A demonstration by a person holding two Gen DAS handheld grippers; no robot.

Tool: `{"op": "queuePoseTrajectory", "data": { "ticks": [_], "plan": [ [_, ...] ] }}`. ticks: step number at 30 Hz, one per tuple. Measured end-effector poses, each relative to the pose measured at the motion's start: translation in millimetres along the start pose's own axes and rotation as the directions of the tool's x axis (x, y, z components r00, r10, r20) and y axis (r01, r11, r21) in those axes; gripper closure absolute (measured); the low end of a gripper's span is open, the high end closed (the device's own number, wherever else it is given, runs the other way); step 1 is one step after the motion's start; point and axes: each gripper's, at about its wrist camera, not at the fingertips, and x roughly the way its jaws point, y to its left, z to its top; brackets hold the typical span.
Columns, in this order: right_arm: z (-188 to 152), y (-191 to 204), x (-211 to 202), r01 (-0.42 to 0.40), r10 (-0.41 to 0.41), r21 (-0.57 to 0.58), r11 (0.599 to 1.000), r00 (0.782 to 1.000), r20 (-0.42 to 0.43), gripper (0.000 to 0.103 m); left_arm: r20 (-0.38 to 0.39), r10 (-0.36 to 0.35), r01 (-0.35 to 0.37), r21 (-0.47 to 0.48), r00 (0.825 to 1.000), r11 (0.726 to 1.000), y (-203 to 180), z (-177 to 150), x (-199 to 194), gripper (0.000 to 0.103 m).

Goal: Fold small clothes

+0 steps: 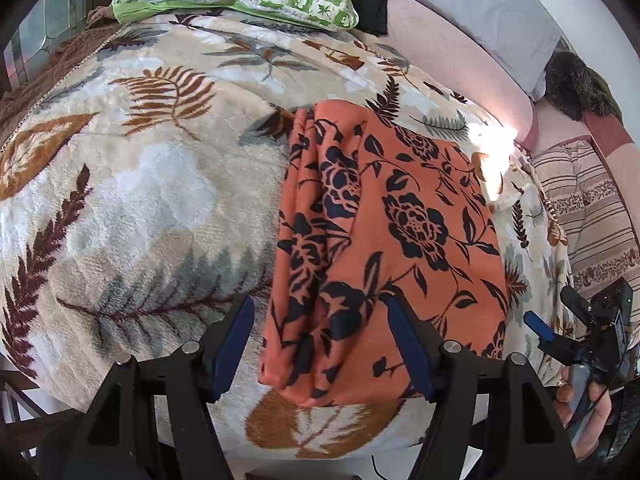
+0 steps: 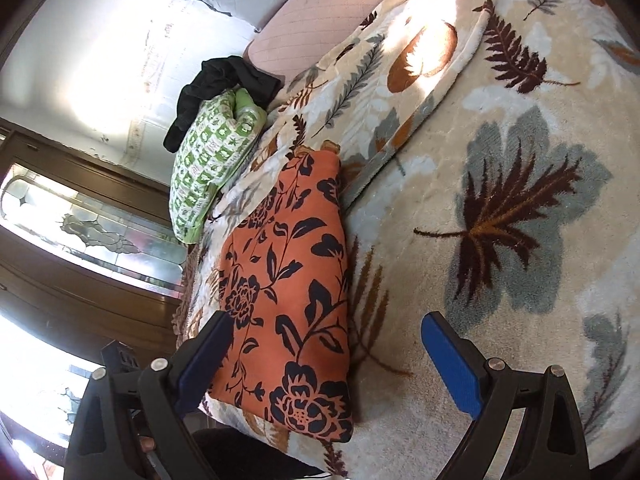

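Hovering: left gripper [image 1: 322,340] hangs right over the near end of the orange floral garment [image 1: 384,240], fingers [image 1: 234,344] spread wide, holding nothing
Garment: folded long strip on the bed's leafy blanket [image 1: 140,184], running away from the fingers
Right gripper [image 2: 326,364]: also wide open and empty, sitting off its right edge
Nearer: left one, I'd say

Sunlit bed [image 2: 520,200], white wall [image 2: 100,60], leaded-glass door [image 2: 92,224]
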Motion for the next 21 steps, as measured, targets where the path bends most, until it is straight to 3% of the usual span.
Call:
{"op": "queuePoseTrajectory", "data": {
  "ticks": [9, 11, 16, 20, 21],
  "plan": [
    [-3.8, 0.2, 26.9, -0.064, 0.065, 0.023, 0.998, 0.993, -0.094, 0.006, -0.041, -0.016, 0.015, -0.025, 0.999, 1.000, 4.2, -7.8, 13.9, 0.033],
    [-4.4, 3.8, 38.5, -0.057, 0.059, 0.016, 0.998, 0.990, -0.131, 0.006, -0.018, -0.009, 0.008, -0.030, 1.000, 1.000, 5.0, -5.3, 13.0, 0.033],
    [10.7, 13.8, 58.8, -0.060, 0.059, -0.002, 0.998, 0.987, -0.149, 0.006, 0.013, -0.052, 0.052, 0.019, 0.999, 0.998, -5.4, 24.6, 15.6, 0.033],
    [23.8, 17.3, 79.4, -0.047, 0.043, -0.016, 0.999, 0.983, -0.178, 0.006, -0.003, -0.113, 0.113, -0.003, 0.994, 0.994, -0.8, 53.6, 40.7, 0.032],
    [26.4, 18.3, 84.3, -0.046, 0.042, -0.022, 0.999, 0.983, -0.180, 0.006, -0.012, -0.099, 0.099, -0.022, 0.995, 0.995, 3.5, 57.3, 48.1, 0.031]
  ]
}}
